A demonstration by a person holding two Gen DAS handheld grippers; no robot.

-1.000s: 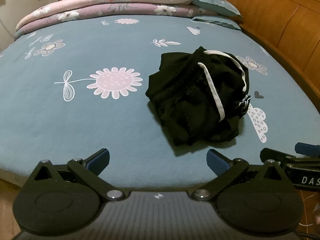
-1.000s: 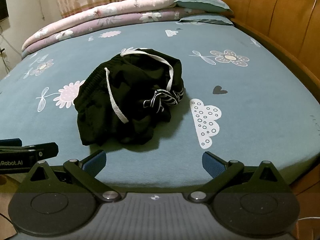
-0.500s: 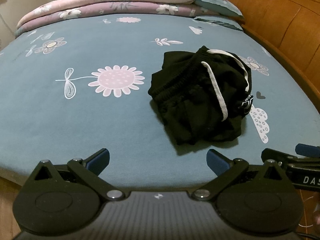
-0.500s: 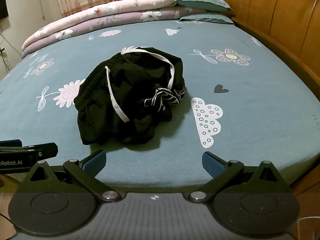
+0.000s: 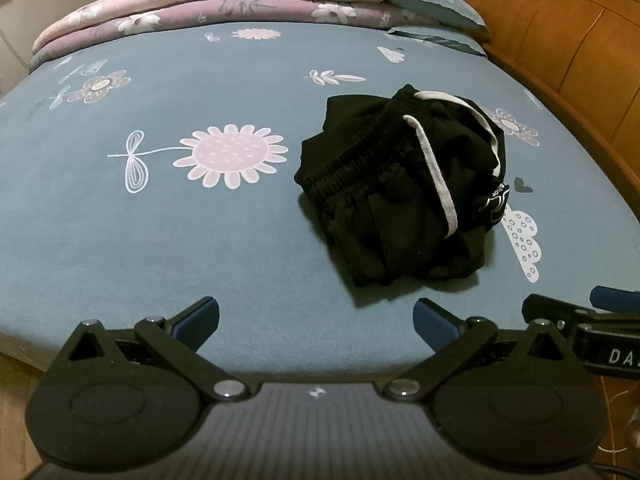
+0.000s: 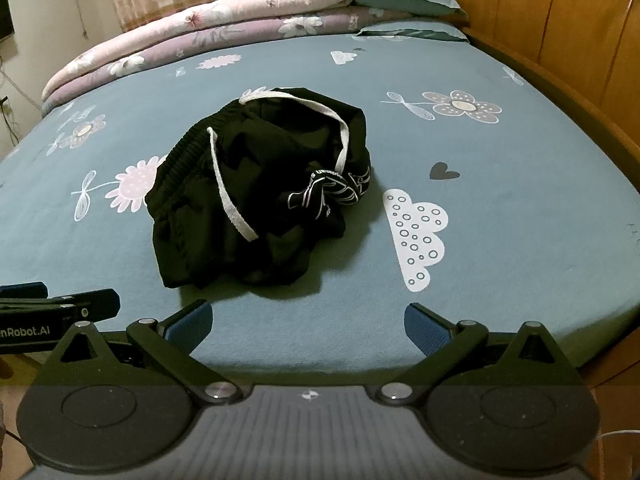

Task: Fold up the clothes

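right wrist view: shorts [image 6: 256, 192] lie crumpled mid-frame, nothing folded yet, both my tongs [image 6: 306, 322] [image 5: 316, 318] spread and empty.

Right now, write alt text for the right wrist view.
A crumpled pair of black shorts with a white drawstring lies on a blue-grey bed sheet printed with flowers and a cloud. The right gripper sits open in the foreground, short of the shorts, holding nothing.
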